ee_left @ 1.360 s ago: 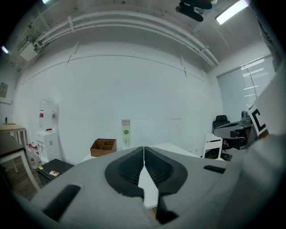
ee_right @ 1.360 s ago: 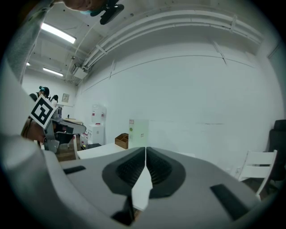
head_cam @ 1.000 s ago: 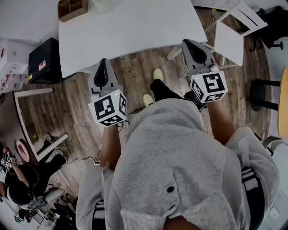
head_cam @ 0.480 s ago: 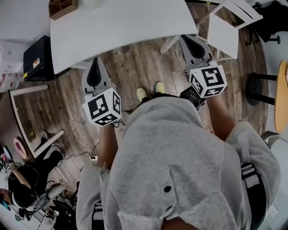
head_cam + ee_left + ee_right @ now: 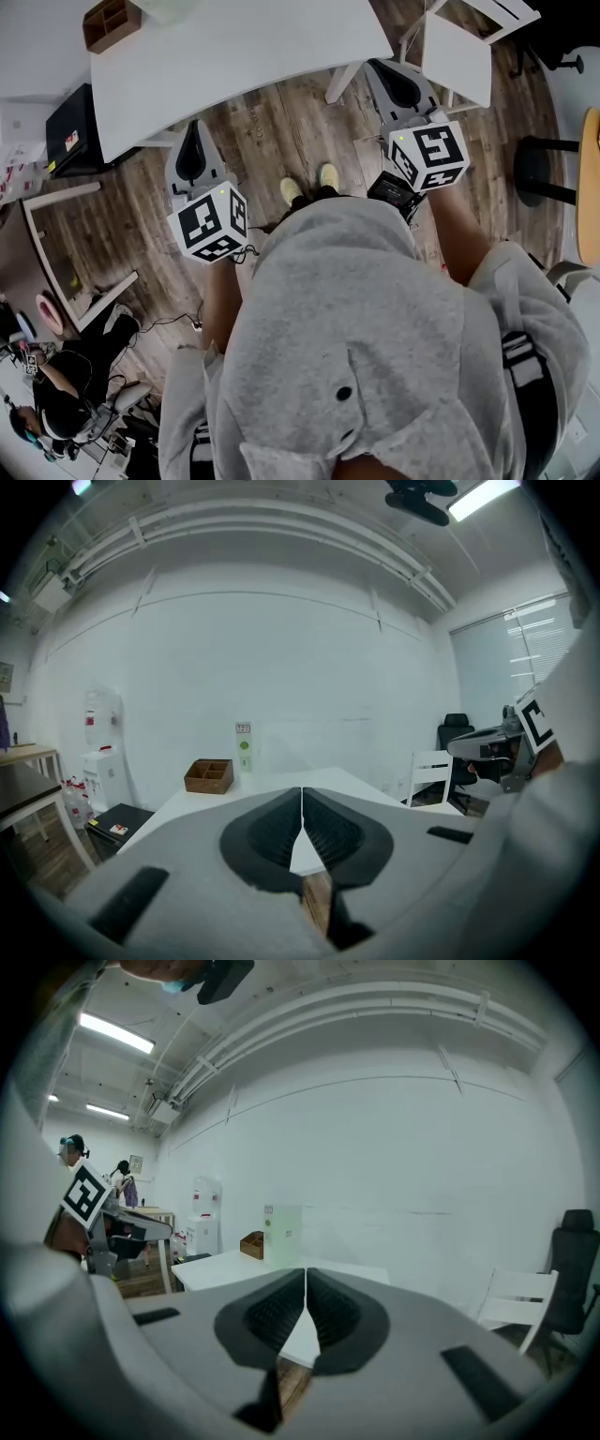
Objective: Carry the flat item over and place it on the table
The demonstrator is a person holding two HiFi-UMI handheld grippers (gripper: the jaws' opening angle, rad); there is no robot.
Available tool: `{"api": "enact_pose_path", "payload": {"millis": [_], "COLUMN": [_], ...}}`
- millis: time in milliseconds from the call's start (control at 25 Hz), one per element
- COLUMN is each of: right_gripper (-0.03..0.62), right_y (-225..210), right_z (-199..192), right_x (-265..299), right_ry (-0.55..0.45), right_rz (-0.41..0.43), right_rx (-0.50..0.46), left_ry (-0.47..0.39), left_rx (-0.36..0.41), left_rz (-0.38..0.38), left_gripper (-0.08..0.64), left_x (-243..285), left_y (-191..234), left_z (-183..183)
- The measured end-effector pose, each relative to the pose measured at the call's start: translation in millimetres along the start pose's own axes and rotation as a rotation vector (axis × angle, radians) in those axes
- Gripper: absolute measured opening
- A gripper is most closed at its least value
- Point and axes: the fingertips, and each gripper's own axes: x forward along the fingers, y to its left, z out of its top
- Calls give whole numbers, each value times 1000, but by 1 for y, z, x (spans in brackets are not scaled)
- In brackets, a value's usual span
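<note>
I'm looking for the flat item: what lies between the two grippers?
In the head view, wooden floor, a table leg and the person's yellow shoes lie between the left gripper and right gripper; no flat item there.

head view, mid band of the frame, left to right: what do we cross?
black box on the floor → left gripper → pair of yellow shoes → right gripper → black round stool → light wooden round tabletop

The head view looks steeply down from above the person onto the white table (image 5: 234,47). Both gripper views sit close behind their jaws, facing level toward that table
</note>
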Motion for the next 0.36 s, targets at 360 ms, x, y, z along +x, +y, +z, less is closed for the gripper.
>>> {"api": "enact_pose_path", "payload": {"millis": [360], "right_gripper": [28], "right_y": [-12], "right_z": [-4], "right_x": [-7], "right_ry": [-11], "right_rz": [-3], "right_rx": [22], "left_ry": [0], "left_rx": [17], "left_rz": [-4], "left_gripper": [25], "left_x": [5], "left_y": [-14], "left_z": [7]}}
